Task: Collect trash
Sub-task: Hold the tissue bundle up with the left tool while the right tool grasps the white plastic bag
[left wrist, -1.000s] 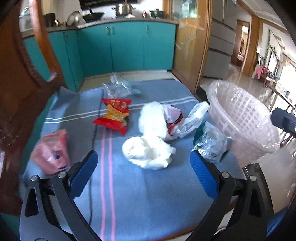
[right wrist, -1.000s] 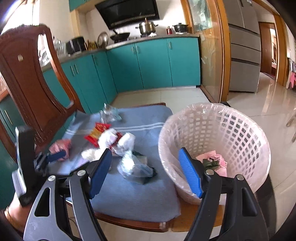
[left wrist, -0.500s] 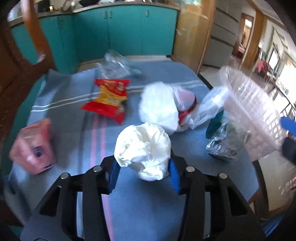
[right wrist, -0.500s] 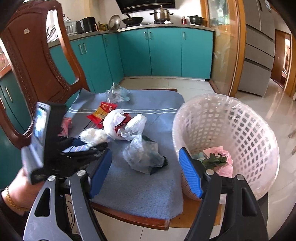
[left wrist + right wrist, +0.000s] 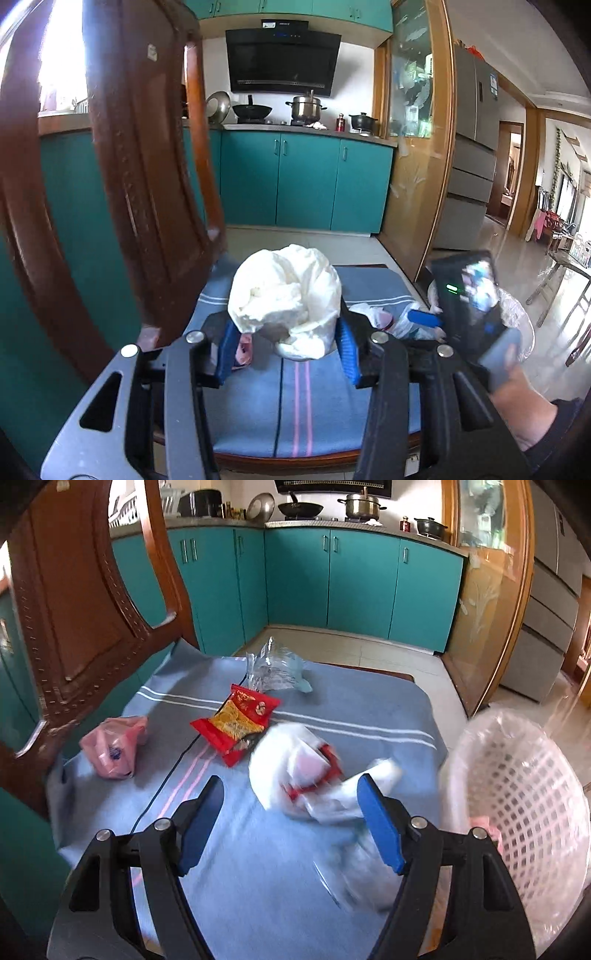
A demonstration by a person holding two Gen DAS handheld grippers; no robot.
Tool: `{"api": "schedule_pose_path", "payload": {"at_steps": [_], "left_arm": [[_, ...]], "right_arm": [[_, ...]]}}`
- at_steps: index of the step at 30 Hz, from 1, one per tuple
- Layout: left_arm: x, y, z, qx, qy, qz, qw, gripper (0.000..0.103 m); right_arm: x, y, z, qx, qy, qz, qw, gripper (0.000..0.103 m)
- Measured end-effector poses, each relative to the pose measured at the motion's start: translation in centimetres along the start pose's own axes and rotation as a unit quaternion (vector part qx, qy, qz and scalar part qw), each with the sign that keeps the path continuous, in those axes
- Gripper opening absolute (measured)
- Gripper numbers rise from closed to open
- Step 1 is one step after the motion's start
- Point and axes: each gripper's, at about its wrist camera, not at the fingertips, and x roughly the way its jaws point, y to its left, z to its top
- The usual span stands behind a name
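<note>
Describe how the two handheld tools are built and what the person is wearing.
Both the left tool and the right tool have black angular arms with silver rivets and flat blue pads. The right tool carries a black phone. A dark sleeve covers the right forearm.

A home kitchen: teal cabinets (image 5: pixel 306 181) under a counter (image 5: pixel 310 128), a black range hood (image 5: pixel 282 61) at the top centre, a steel pot (image 5: pixel 305 108) and wok (image 5: pixel 252 110) beneath it, a fridge (image 5: pixel 472 147) at right.

white wad (image 5: pixel 284 295), red snack bag (image 5: pixel 236 723), striped blue cloth (image 5: pixel 369 709), teal cabs (image 5: pixel 332 579)
</note>
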Motion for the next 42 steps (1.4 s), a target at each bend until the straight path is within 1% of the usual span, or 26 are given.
{"api": "schedule_pose_path", "payload": {"at_steps": [2, 4, 5, 6, 7, 9, 11, 13, 17, 20, 23, 26, 34, 42], "left_arm": [[0.6, 0.4, -0.4, 0.001, 0.008, -0.001, 1.0, 0.046], [1.2, 0.7, -0.8, -0.003, 0.026, -0.001, 0.9997, 0.046], [1.4, 0.9, -0.9, -0.011, 0.034, -0.006, 0.9993, 0.046], [1.4, 1.1, -1.0, -0.016, 0.039, -0.011, 0.9991, 0.046], [1.5, 1.1, -1.0, -0.018, 0.043, -0.015, 0.9988, 0.046], [1.6, 1.3, -1.1, -0.013, 0.043, -0.016, 0.9989, 0.046], [1.8, 1.1, -1.1, -0.012, 0.046, -0.02, 0.9987, 0.046], [2.0, 1.0, -1.2, -0.008, 0.049, -0.022, 0.9985, 0.047], [2.6, 0.4, -1.4, 0.0, 0.054, -0.025, 0.9982, 0.047], [2.7, -0.1, -1.4, 0.001, 0.057, -0.028, 0.998, 0.047], [2.8, -0.9, -1.5, 0.007, 0.059, -0.034, 0.9977, 0.047], [2.9, -1.6, -1.7, 0.015, 0.061, -0.034, 0.9974, 0.047], [3.6, -1.8, -2.0, 0.016, 0.071, -0.029, 0.9969, 0.047], [4.1, -1.7, -1.8, 0.016, 0.074, -0.029, 0.9967, 0.047]], "right_arm": [[1.9, 0.8, 0.6, -0.013, 0.012, -0.012, 1.0, 0.073], [3.7, 1.1, 0.7, -0.02, 0.04, -0.012, 0.999, 0.043], [4.4, 1.1, 0.6, -0.022, 0.051, -0.008, 0.998, 0.014], [4.4, 1.0, 0.5, -0.023, 0.048, -0.011, 0.999, 0.009], [4.0, 0.8, 0.5, -0.023, 0.042, -0.011, 0.999, 0.006], [2.5, 0.7, 0.6, -0.02, 0.028, 0.001, 0.999, 0.005], [-0.1, 0.3, 0.8, -0.009, 0.0, 0.012, 1.0, 0.005], [-3.9, -0.2, 0.6, 0.002, -0.03, 0.031, 0.999, 0.005], [-10.2, -1.1, -1.3, 0.015, -0.068, 0.053, 0.996, 0.005], [-12.4, -1.9, -3.0, 0.028, -0.081, 0.053, 0.995, 0.005], [-12.7, -2.7, -4.1, 0.043, -0.079, 0.054, 0.995, 0.005], [-12.0, -2.7, -4.4, 0.042, -0.072, 0.055, 0.995, 0.005], [-11.9, -2.4, -4.6, 0.038, -0.066, 0.065, 0.995, 0.005], [-11.7, -2.2, -4.5, 0.035, -0.062, 0.068, 0.995, 0.005]]}}
